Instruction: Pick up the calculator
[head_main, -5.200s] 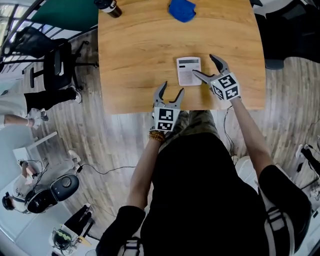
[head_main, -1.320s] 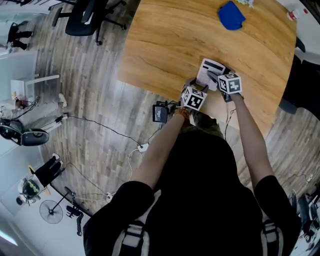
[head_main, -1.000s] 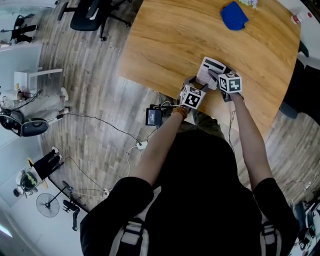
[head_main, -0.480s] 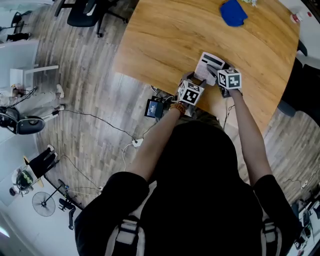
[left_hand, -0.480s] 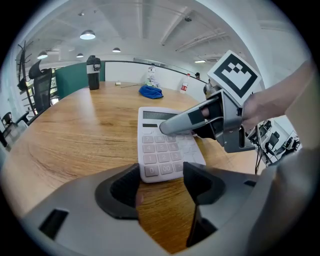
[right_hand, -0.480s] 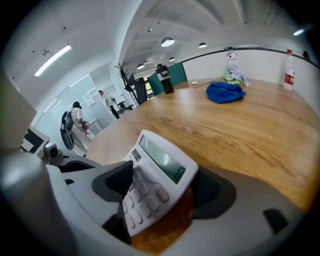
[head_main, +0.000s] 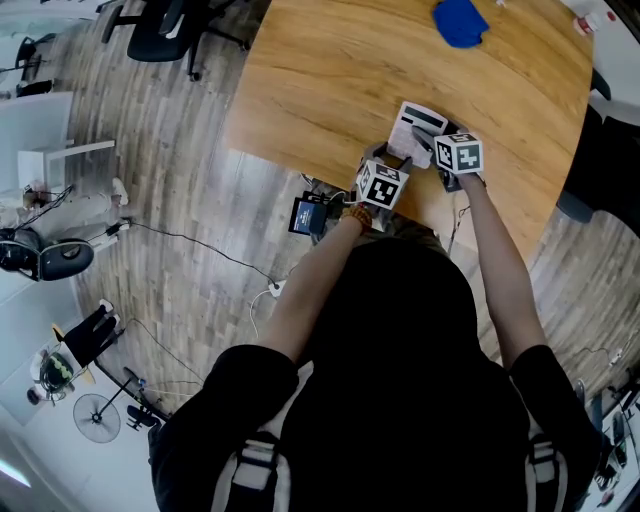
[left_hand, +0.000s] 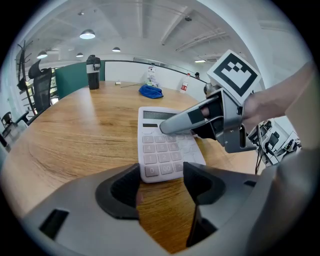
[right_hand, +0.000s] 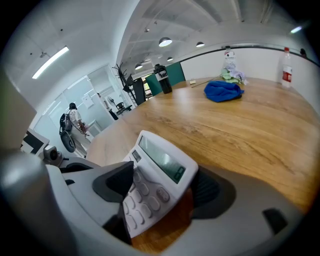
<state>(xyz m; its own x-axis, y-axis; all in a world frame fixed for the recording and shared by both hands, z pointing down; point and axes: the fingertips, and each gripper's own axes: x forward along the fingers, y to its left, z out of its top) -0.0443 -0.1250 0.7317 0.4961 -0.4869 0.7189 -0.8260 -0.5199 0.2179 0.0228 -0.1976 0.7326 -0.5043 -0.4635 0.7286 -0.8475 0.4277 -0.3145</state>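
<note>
- Calculator (right_hand: 159, 169) is sitting clamped in the right gripper (right_hand: 162, 186), lower keys hiding behind one jaw.
- Left gripper (left_hand: 161, 172) is gaping astride its near edge, contact unclear.

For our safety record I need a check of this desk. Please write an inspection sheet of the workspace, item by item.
Surface: wooden table, mostly bare.
Job's things: calculator near the table's near edge, between the right gripper's jaws.
Clutter: blue cloth, dark bottle and clear bottle at the far side, away from the calculator.
Grippers: right gripper closed on the calculator's sides; left gripper open, its tips just short of the calculator.
Cables: cable and dark box on the floor beside the table; none seen on the table.
Surroundings: office chair, a person far off.
</note>
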